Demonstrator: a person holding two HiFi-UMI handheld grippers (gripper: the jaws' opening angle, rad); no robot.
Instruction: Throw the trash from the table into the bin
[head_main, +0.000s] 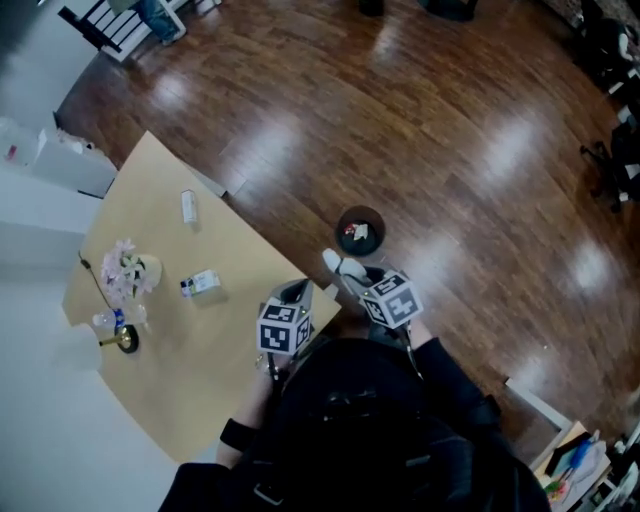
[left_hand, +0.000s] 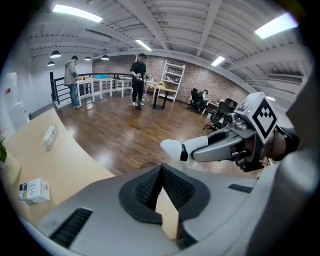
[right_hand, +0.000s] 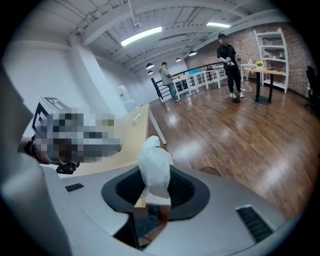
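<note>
We hold a gripper in each hand at the near corner of the tan tabletop (head_main: 170, 390), where it meets the dark wooden floor (head_main: 460, 150).

The right gripper (head_main: 347, 270) reaches past the tabletop's edge. Its jaws pinch a crumpled white wad (head_main: 331, 260) that sticks up out of the dark pads in the right gripper view (right_hand: 155, 167). From the left gripper view the same wad (left_hand: 170, 147) shows as a pale lump at the end of the right gripper (left_hand: 187, 151), above the floor.

The round dark bin (head_main: 340, 228) stands on the floor near the tabletop's corner, with some scraps already in it. In the head view the wad lies just beside the bin's rim, on the side toward us, and is not inside it.

The left gripper (head_main: 296, 291) sits over the tabletop's edge, next to the right one. Its jaws are pressed together at the tips, and we see nothing between them in the left gripper view (left_hand: 161, 172).

More things are left on the tabletop, well apart from both grippers: a small printed carton (head_main: 200, 283) (left_hand: 34, 191), a slim white box (head_main: 189, 206) (left_hand: 50, 135) farther along, and a bunch of pale flowers (head_main: 127, 268) near the far edge.

Two people (left_hand: 138, 80) stand at tables far across the room.
</note>
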